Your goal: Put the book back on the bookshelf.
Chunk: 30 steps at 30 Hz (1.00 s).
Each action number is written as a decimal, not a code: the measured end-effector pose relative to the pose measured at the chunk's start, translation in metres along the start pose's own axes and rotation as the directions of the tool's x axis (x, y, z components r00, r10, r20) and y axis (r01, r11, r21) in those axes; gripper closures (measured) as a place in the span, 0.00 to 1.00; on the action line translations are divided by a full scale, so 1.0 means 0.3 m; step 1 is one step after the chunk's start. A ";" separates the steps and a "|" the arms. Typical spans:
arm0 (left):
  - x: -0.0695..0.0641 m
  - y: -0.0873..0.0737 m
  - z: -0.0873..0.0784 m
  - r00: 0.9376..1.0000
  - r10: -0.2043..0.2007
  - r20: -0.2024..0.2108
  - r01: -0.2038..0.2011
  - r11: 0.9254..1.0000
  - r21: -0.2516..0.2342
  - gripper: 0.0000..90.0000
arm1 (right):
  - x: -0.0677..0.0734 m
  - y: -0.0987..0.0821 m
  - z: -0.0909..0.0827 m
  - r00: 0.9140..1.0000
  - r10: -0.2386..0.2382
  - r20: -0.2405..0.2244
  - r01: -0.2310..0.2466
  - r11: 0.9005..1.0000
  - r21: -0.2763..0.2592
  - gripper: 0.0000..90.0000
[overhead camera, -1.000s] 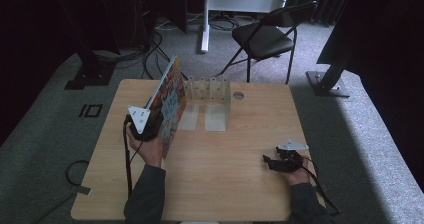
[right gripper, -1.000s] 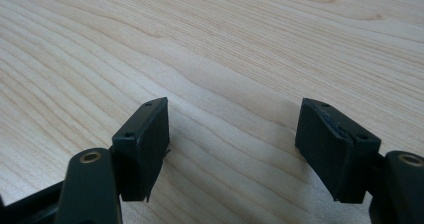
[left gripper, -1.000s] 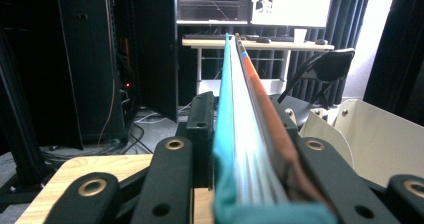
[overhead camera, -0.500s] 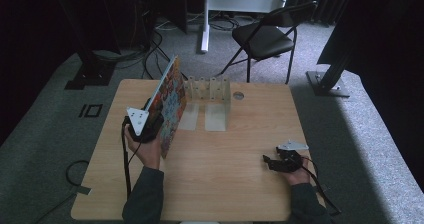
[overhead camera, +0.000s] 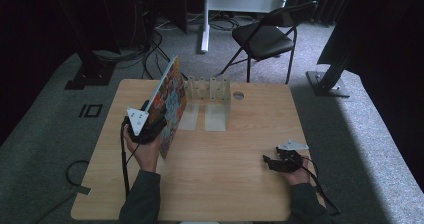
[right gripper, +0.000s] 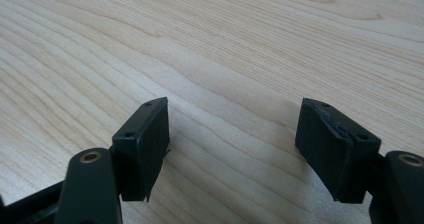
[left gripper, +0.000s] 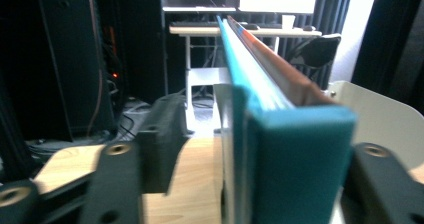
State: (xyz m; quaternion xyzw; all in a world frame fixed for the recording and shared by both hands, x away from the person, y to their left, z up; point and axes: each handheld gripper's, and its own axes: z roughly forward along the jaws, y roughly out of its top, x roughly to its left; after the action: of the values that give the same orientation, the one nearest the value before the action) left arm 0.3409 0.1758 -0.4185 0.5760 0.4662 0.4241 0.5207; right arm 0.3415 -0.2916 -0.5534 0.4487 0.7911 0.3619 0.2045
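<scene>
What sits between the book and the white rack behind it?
Nothing visible. The book stands on edge between the left gripper's fingers, which have just been opening, and its far end already reaches the rack.

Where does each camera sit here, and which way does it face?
High view: above the near table edge, looking forward and down; both forearms, left tool, right tool.
Left gripper view: rides the left tool, looking along the book toward a desk; its jaws have just been opening, left pad clear.
Right gripper view: rides the right tool, facing bare tabletop; jaws apart, empty.
Shared: high and left views both show the book and rack.
</scene>
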 end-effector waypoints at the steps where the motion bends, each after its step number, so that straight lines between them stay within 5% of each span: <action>1: -0.001 -0.001 0.001 1.000 0.003 0.002 -0.003 1.000 0.008 0.42 | 0.000 0.000 0.000 1.000 0.000 0.000 0.000 1.000 0.000 0.33; 13: 0.003 -0.012 -0.011 0.997 -0.006 0.078 0.004 1.000 0.025 0.37 | 0.000 0.000 0.000 1.000 0.000 0.000 0.000 1.000 0.000 0.33; 30: 0.024 -0.036 -0.066 0.996 -0.021 0.090 0.019 0.999 0.029 0.41 | 0.001 -0.001 -0.001 1.000 0.001 0.000 -0.001 1.000 0.000 0.33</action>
State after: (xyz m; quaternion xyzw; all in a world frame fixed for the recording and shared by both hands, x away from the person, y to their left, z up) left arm 0.3222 0.1871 -0.4274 0.5973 0.4538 0.3858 0.5372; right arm 0.3411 -0.2914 -0.5534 0.4490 0.7910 0.3618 0.2045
